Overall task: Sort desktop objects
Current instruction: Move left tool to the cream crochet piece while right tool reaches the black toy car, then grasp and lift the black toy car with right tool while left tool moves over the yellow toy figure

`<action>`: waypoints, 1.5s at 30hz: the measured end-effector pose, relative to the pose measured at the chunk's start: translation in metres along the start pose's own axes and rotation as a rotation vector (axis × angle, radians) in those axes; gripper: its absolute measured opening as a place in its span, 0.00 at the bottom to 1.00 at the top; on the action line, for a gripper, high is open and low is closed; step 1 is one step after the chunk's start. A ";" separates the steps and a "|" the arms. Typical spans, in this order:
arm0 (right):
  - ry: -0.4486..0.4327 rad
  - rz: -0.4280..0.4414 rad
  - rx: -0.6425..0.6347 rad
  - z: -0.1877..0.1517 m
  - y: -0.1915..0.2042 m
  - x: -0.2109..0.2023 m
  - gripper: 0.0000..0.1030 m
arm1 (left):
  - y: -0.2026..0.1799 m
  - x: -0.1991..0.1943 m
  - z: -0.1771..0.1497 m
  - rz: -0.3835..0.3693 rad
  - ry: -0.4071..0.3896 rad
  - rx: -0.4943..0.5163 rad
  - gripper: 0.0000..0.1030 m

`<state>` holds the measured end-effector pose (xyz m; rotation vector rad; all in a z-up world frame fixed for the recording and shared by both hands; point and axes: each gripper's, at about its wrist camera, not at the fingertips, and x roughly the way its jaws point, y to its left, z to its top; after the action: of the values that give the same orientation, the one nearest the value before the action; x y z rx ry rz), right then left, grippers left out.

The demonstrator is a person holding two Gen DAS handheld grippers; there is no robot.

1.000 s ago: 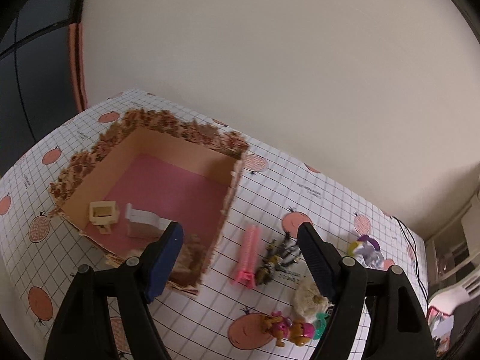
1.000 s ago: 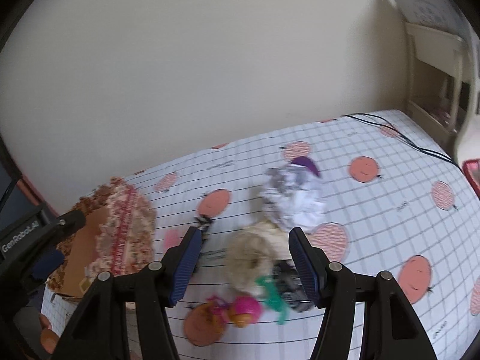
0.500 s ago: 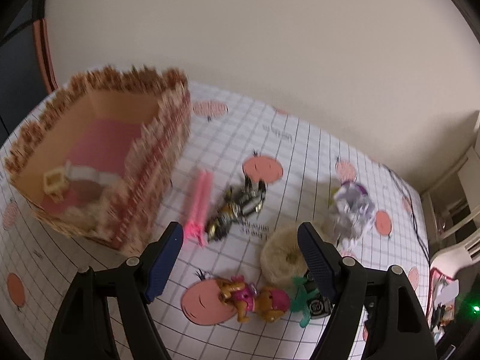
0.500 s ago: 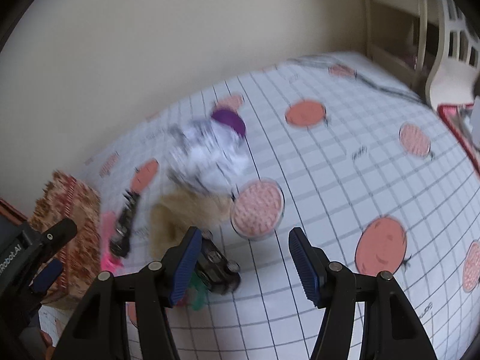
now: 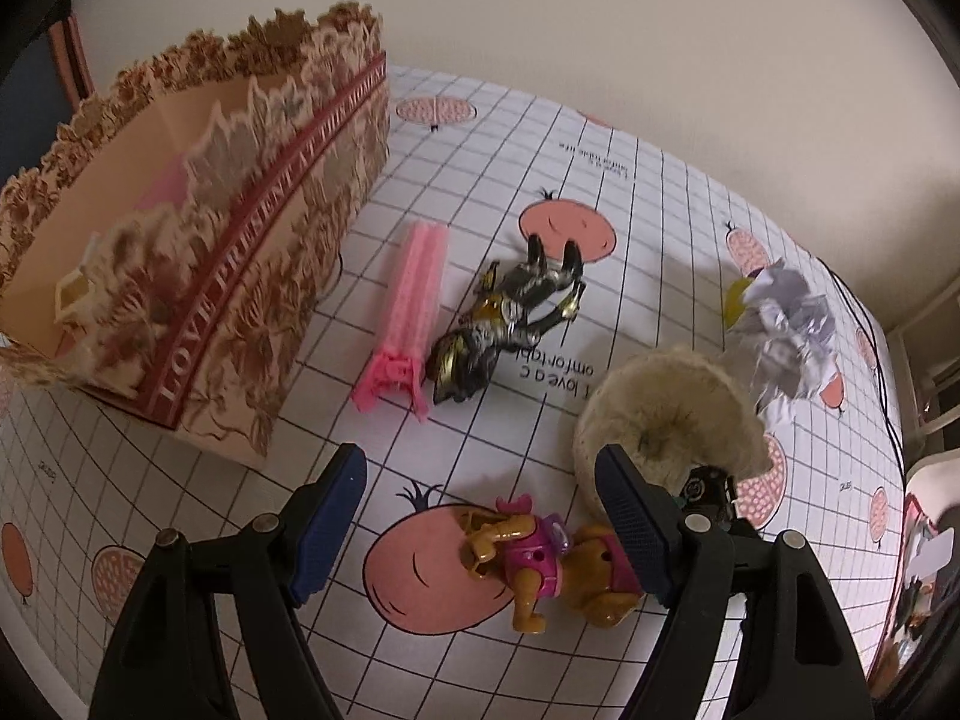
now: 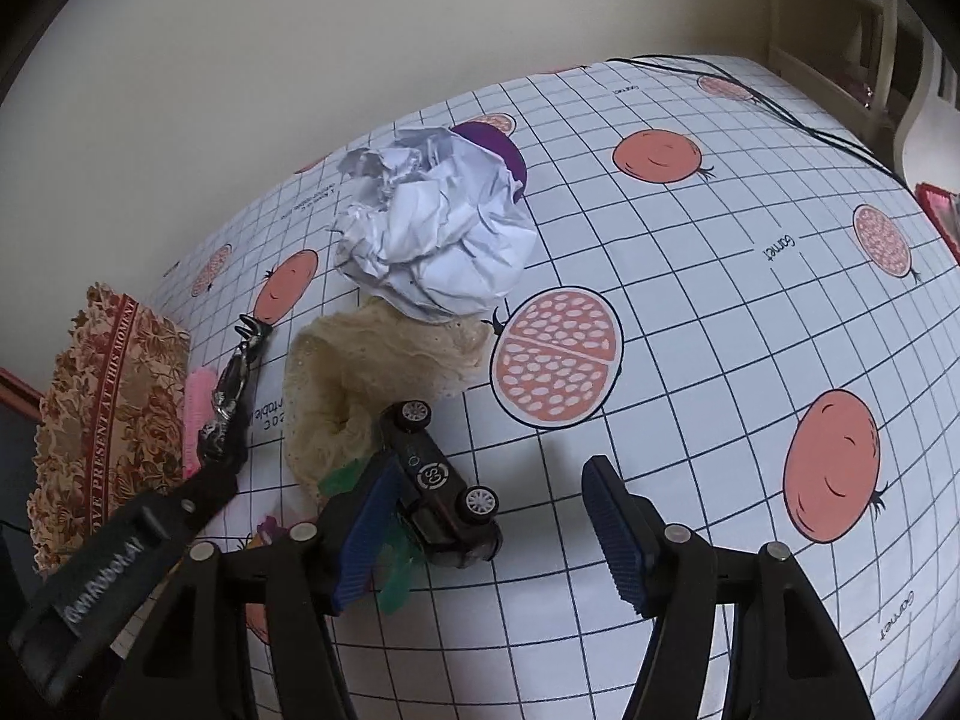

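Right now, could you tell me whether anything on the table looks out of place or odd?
The black toy car lies tipped on its side, wheels showing, against the cream scrunchie; a crumpled paper ball sits among the toys.

The floral cardboard box [image 5: 252,276] carries a red band reading "LOVE PRESENT AT THIS MOMENT", the white grid-patterned tablecloth [image 6: 720,324] reads "Garnet" at right, and the black toy car's [image 6: 441,483] roof shows "SD".

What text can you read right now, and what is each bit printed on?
"LOVE PRESENT AT THIS MOMENT": red band on the floral box.
"Garnet": tablecloth, twice.
"I love a c...omfortable": tablecloth, partly hidden by the armoured figure.
"CS", roughly: round badge on the black toy car.
Logo on the left claw's arm: blurred.
Small far tablecloth print: too small.
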<state>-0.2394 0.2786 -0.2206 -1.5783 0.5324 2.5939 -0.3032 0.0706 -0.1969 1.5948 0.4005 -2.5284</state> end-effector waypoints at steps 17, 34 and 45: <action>0.042 -0.044 -0.074 -0.013 0.023 0.020 0.52 | 0.018 0.010 -0.001 -0.019 0.032 -0.037 0.77; -0.004 -0.096 0.008 -0.008 0.008 0.007 0.49 | 0.018 0.001 -0.014 -0.059 0.073 -0.022 0.77; 0.001 -0.089 0.009 -0.003 0.012 0.001 0.49 | 0.015 0.008 -0.024 -0.031 0.138 -0.002 0.72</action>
<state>-0.2402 0.2661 -0.2197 -1.5637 0.4627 2.5222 -0.2826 0.0631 -0.2163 1.7815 0.4450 -2.4470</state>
